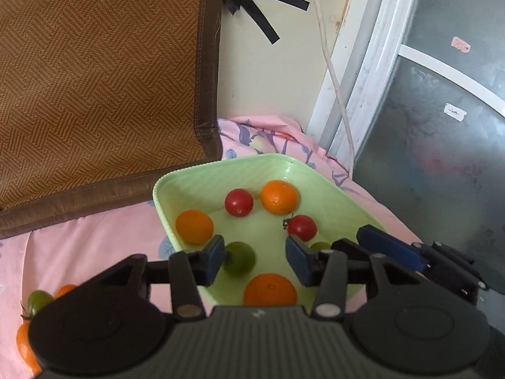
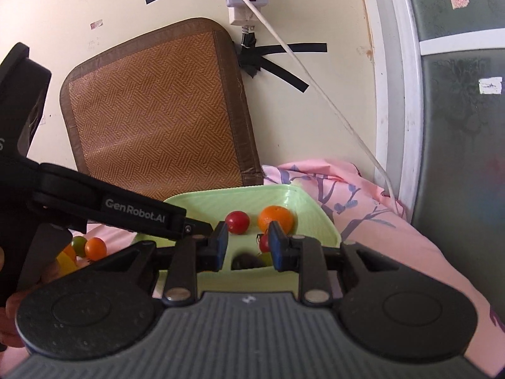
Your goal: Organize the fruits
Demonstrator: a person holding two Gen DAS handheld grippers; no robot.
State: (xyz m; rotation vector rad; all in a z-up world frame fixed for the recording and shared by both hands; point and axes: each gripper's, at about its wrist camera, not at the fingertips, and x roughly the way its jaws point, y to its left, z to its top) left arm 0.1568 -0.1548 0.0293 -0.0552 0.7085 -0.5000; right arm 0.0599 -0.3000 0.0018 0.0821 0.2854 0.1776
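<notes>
A woven brown mat [image 1: 101, 82] leans on the wall at 10 o'clock, its corner just beside the pale green tray [image 1: 334, 186] on a pink floral cloth [image 1: 94, 246]. Both grippers hover over the tray's near rim: left gripper [image 1: 254, 260] and right gripper [image 2: 247, 246], jaws apart and empty. Inside lie oranges [image 1: 279, 197], red tomatoes [image 1: 239, 202] and a green tomato [image 1: 241, 259]. More fruit [image 2: 94, 248] waits at 8 o'clock.

Brown woven mat [image 2: 157, 120] leaning on the far cream wall [image 2: 94, 0]. Black tape [image 2: 284, 63], white power strip [image 2: 246, 0] and cord [image 1: 331, 72] up there. Pink flowery sheet [image 2: 378, 221] underneath. Frosted door [image 1: 442, 142] at right.
</notes>
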